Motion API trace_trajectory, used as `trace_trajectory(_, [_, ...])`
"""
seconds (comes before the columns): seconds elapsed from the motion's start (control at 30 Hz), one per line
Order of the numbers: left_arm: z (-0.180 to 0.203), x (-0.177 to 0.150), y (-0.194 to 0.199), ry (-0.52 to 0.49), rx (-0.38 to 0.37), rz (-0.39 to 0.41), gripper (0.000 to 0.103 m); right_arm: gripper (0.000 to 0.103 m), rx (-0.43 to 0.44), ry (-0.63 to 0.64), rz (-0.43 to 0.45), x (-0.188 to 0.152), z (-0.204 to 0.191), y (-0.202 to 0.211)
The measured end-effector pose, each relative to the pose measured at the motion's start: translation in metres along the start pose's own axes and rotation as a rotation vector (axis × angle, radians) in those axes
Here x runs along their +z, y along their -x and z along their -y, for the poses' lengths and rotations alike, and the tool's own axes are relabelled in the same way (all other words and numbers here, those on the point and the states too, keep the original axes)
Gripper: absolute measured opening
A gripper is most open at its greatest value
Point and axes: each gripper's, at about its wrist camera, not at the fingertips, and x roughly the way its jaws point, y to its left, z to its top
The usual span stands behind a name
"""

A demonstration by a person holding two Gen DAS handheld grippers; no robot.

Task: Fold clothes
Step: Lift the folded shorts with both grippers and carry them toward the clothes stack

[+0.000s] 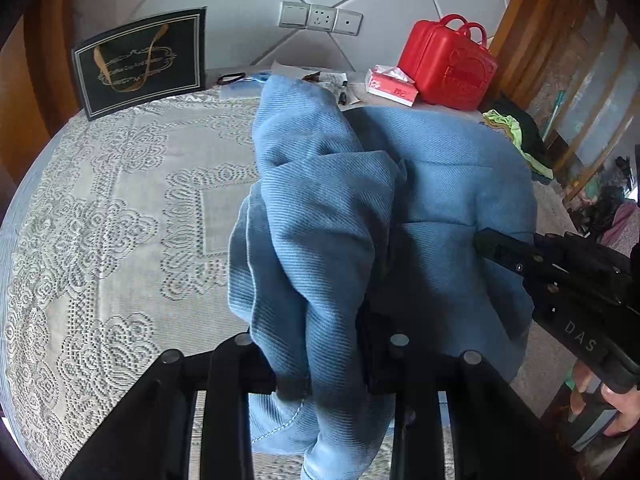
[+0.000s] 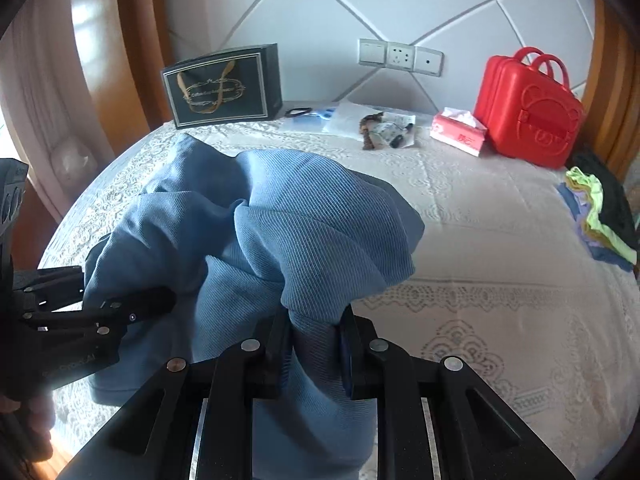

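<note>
A blue ribbed garment [image 1: 320, 200] lies bunched on the lace-covered surface [image 1: 120, 220]. In the left wrist view my left gripper [image 1: 322, 378] is shut on a thick fold of it, and the cloth hangs down between the fingers. My right gripper [image 1: 486, 246] reaches in from the right over the garment's flat part. In the right wrist view my right gripper [image 2: 316, 344] is shut on another gathered fold of the garment [image 2: 300, 220], lifted off the lace cover [image 2: 500, 260]. The left gripper [image 2: 160, 300] shows at the left edge, buried in the cloth.
A black gift bag [image 1: 140, 60], a red case [image 1: 448, 64] and a tissue box [image 1: 390, 86] stand along the far wall, with scissors and small items [image 2: 384, 128] between them. A pile of coloured clothes [image 2: 600, 216] lies at the right edge. A hand [image 1: 616, 404] holds the right gripper.
</note>
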Motion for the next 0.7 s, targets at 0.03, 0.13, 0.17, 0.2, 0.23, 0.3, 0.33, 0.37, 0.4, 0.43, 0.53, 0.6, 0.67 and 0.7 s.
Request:
trace_trajectory(0.03, [0.012,0.004,-0.002,-0.006,0.0,0.002,0.028,0.019,-0.003,-0.004,0.004,0.001,0.011,0.004])
trace_trajectory(0.13, [0.051,0.016,-0.007,-0.026,0.0,0.01,0.028,0.019,-0.01,-0.004,0.017,0.003,0.047,0.015])
trace_trajectory(0.17, [0.064,0.02,-0.009,-0.031,0.002,0.014,0.028,0.019,-0.012,-0.003,0.021,0.004,0.06,0.019])
trace_trajectory(0.2, [0.078,0.025,-0.011,-0.037,0.002,0.016,0.029,0.019,-0.013,-0.003,0.025,0.006,0.073,0.023])
trace_trajectory(0.23, [0.091,0.029,-0.012,-0.043,0.0,0.021,0.029,0.019,-0.014,-0.002,0.028,0.008,0.086,0.027])
trace_trajectory(0.3, [0.114,0.039,-0.015,-0.05,-0.008,0.036,0.029,0.019,-0.018,0.0,0.037,0.012,0.112,0.035])
trace_trajectory(0.33, [0.125,0.044,-0.016,-0.051,-0.014,0.042,0.028,0.019,-0.021,0.002,0.042,0.014,0.124,0.04])
trace_trajectory(0.37, [0.135,0.048,-0.017,-0.052,-0.02,0.045,0.028,0.019,-0.024,0.0,0.046,0.016,0.136,0.044])
trace_trajectory(0.4, [0.145,0.053,-0.018,-0.053,-0.027,0.047,0.028,0.019,-0.028,-0.004,0.048,0.018,0.146,0.048])
trace_trajectory(0.43, [0.155,0.057,-0.019,-0.064,-0.034,0.052,0.028,0.019,-0.034,-0.01,0.05,0.019,0.156,0.051])
trace_trajectory(0.53, [0.185,0.069,-0.025,-0.105,-0.068,0.059,0.029,0.019,-0.058,-0.039,0.053,0.02,0.186,0.057])
trace_trajectory(0.6, [0.204,0.076,-0.031,-0.129,-0.098,0.058,0.028,0.018,-0.074,-0.057,0.056,0.021,0.206,0.061])
trace_trajectory(0.67, [0.221,0.084,-0.039,-0.143,-0.12,0.051,0.028,0.019,-0.09,-0.076,0.058,0.022,0.226,0.066])
trace_trajectory(0.7, [0.23,0.088,-0.043,-0.148,-0.126,0.047,0.028,0.019,-0.098,-0.086,0.059,0.022,0.235,0.068])
